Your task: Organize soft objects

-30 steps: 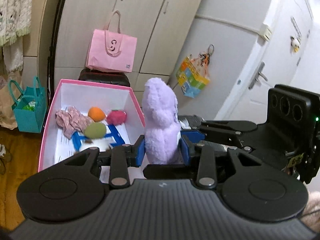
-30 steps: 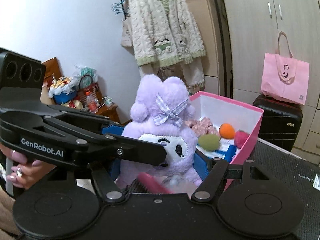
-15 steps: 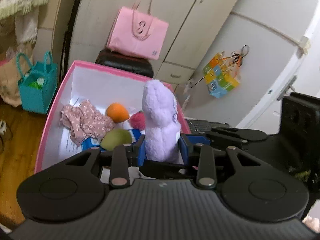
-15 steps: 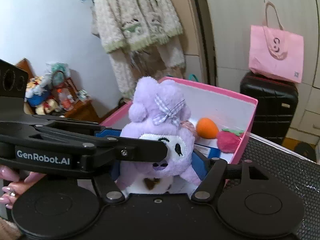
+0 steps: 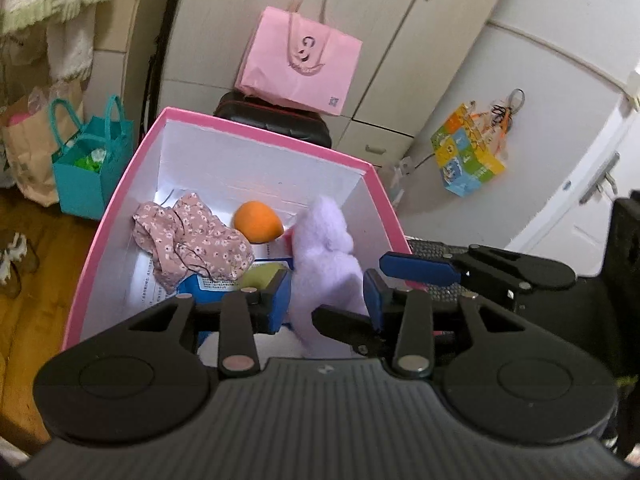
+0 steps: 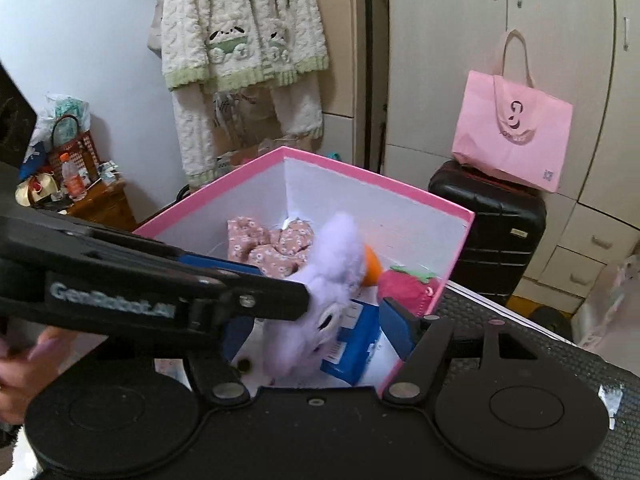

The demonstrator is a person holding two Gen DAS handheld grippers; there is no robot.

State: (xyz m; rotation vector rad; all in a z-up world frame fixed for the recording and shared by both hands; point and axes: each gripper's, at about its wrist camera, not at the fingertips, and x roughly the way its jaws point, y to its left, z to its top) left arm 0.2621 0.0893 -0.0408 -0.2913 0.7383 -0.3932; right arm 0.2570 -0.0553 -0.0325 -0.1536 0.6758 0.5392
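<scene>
the left gripper (image 5: 327,292) has its two blue pads on either side of the purple plush toy (image 5: 326,256); its jaws have just been opening a little, and the left pad seems to stand barely off the fur while the right pad is close against it, so whether it still presses cannot be told; the right gripper (image 6: 320,330) stands wider, its two blue pads flanking the same toy, with a clear gap visible at the right pad; the toy is blurred in the right wrist view, so contact on its left side is uncertain; the toy leans tilted, its lower part inside the pink box (image 5: 116,216), near the box's right wall.

count of contents in the box: one purple plush toy; one floral cloth (image 5: 192,240), crumpled at the left; one orange ball (image 5: 258,222) near the far wall; one green ball (image 5: 262,276), partly hidden behind the left gripper's pad; one red strawberry plush (image 6: 406,290), against the right wall; one blue-and-white packet (image 6: 354,350) flat on the floor of the box.

both grippers point downward into the box from its near side, crossing each other; one hand (image 6: 24,364) is visible at the left edge of the right wrist view, behind the left gripper's body.

outside the box: one pink tote bag (image 5: 300,68) on one black suitcase (image 6: 488,224); one teal bag (image 5: 90,160) on the floor.
</scene>
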